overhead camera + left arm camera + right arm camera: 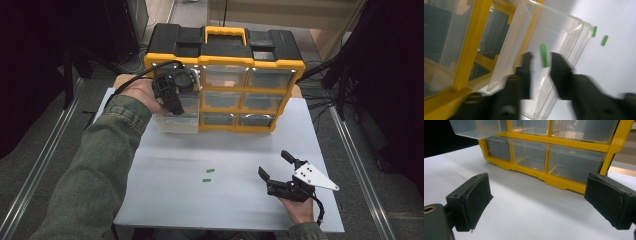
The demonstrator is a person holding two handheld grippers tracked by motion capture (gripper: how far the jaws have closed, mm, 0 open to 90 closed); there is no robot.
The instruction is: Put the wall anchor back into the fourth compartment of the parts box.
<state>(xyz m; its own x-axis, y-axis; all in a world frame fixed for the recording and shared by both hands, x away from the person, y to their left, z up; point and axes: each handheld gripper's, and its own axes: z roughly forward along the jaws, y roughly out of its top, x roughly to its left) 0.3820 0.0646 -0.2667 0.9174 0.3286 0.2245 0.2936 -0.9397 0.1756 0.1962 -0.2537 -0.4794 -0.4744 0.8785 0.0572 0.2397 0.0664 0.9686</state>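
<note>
While the left gripper (538,62) holds a small green plastic peg (543,55) over the pulled-out clear plastic drawer (564,32), jaws closed on it.
Released off-centre, the peg could miss the drawer; right gripper (278,167) waits near it, jaws wide open.

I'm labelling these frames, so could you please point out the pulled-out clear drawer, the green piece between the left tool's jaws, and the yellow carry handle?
Pulled-out clear drawer (176,121), high view, front wall.
Green piece (544,55), left gripper view, mid-length.
Yellow carry handle (225,31), high view, top bar.
</note>
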